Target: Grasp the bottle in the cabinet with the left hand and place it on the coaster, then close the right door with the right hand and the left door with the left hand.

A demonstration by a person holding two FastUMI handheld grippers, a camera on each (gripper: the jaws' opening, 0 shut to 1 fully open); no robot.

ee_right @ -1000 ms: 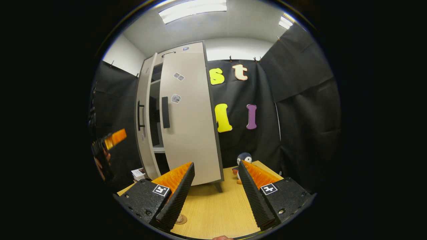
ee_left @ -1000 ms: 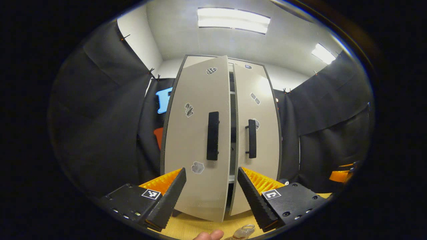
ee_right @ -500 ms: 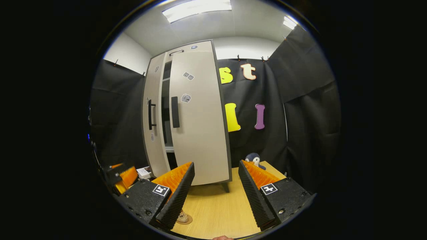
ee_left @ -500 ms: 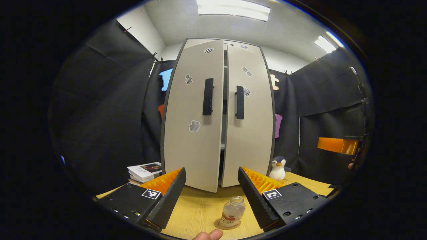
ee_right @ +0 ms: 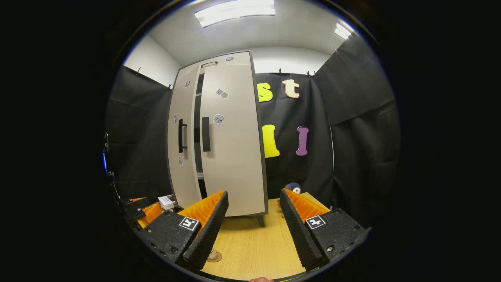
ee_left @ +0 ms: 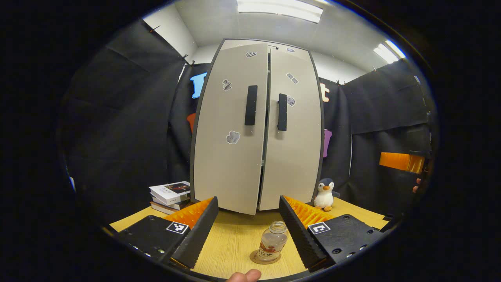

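Note:
A tall beige cabinet (ee_left: 256,129) stands on the wooden table (ee_left: 235,243). Its left door (ee_left: 229,156) is slightly ajar and its right door (ee_left: 293,156) is nearly flush; each has a black handle. In the right gripper view a narrow dark gap separates the cabinet (ee_right: 219,137) doors. A small clear bottle (ee_left: 273,243) stands upright on a round coaster (ee_left: 256,258), between and beyond my open left gripper (ee_left: 247,229). My right gripper (ee_right: 250,223) is open over the table with nothing between its fingers. The coaster (ee_right: 214,256) peeks out beside its left finger.
Stacked books (ee_left: 170,194) lie left of the cabinet and a plush penguin (ee_left: 325,194) sits to its right. The other gripper (ee_left: 399,161) shows at the far right in the left gripper view. A fingertip (ee_left: 244,276) shows at the bottom edge.
My left gripper has pulled back from the cabinet and tilted down, bringing the bottle and coaster into view. The left door has swung closer to shut. The right gripper has shifted only slightly.

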